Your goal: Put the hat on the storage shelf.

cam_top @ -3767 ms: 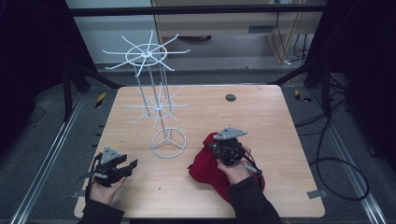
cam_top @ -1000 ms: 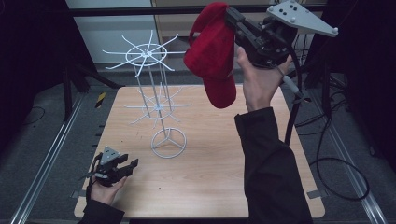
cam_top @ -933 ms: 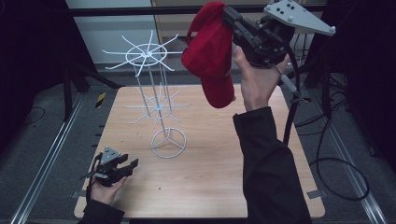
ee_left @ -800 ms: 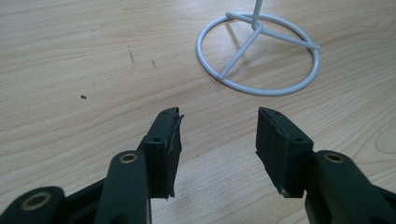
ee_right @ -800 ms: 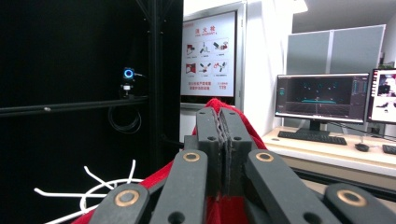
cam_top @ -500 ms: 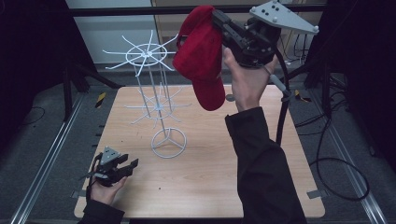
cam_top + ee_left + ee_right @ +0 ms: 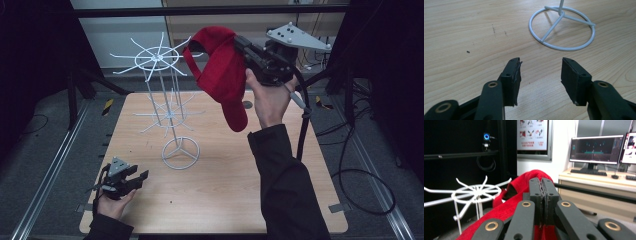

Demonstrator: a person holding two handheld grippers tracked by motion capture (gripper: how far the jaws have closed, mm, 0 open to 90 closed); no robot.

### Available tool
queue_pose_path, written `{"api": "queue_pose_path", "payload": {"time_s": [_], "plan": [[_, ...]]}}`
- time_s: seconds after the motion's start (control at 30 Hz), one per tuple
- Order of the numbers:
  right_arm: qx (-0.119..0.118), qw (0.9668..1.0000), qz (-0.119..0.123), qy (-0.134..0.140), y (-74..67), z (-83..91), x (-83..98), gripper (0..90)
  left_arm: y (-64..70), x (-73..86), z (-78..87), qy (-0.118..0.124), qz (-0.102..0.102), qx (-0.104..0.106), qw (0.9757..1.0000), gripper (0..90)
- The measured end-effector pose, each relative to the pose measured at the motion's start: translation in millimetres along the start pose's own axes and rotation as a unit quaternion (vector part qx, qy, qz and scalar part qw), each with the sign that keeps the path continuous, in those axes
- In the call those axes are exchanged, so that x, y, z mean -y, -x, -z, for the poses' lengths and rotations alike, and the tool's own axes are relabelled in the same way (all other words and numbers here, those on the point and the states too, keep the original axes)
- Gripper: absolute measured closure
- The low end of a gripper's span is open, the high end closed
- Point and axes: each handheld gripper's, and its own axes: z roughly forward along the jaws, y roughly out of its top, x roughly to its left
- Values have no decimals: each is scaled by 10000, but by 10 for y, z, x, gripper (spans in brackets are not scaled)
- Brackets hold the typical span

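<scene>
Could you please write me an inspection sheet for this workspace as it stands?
Surface: wooden table, bare around the rack's ring base.
Job's things: red cap held aloft beside the white wire rack; not yet hung.
Clutter: small dark disc on the far side of the table.
Tongs: right tongs shut on the cap; left tongs open, low over the table.
Cables: black cable trails from the right tongs; more on the floor.
Surroundings: monitors and desk behind; dark frame around.
</scene>
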Motion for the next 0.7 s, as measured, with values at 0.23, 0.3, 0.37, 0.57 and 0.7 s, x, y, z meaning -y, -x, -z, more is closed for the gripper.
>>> {"api": "queue_pose_path", "payload": {"time_s": [0.23, 0.3, 0.37, 0.57, 0.7], "plan": [[13, 9995, -16, -316, 72, -12, 259, 880, 2, 0, -3, -9, -5, -8, 10000, 499], [-33, 9992, -10, -393, 76, -6, 343, 878, 2, 0, -4, -11, -3, -12, 10000, 498], [-77, 9989, -6, -452, 79, 2, 413, 877, 3, 0, -5, -14, -7, -17, 10000, 498], [-245, 9975, 38, -668, 50, 4, 629, 875, 13, 0, -13, -17, -21, -17, 10000, 497], [-362, 9966, -32, -745, 41, -3, 751, 872, 13, 0, -14, -35, -28, -21, 10000, 497]]}}
